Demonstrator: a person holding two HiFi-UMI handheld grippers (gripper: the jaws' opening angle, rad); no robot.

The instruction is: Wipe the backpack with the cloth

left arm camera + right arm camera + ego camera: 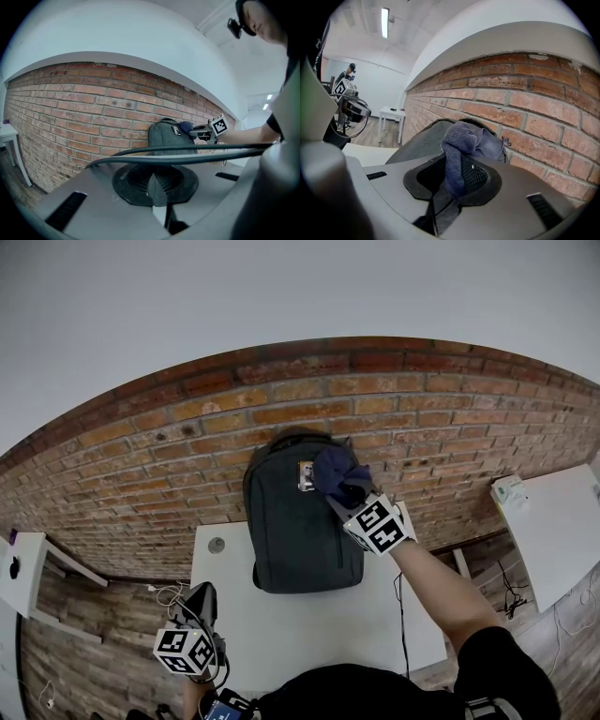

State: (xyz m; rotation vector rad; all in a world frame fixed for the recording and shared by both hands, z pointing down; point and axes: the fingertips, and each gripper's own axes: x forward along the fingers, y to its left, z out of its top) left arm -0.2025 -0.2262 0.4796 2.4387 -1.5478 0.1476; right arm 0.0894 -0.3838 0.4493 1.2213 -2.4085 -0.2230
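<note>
Right claw [345, 495] clamped on cloth [336, 470] at backpack [291, 521] top edge, brick wall [187, 456] just beyond. Left claw [201, 600] together, empty, at desk [309, 624] edge.

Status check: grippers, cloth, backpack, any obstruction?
Right gripper shut on cloth, at top corner of the backpack, by the brick wall. Left gripper shut, empty, well clear. Nothing blocking.

A white table [309, 624] stands against a brick wall [450, 427].

One backpack [295, 531], one cloth [333, 471], two tongs [201, 596] [345, 497].
</note>
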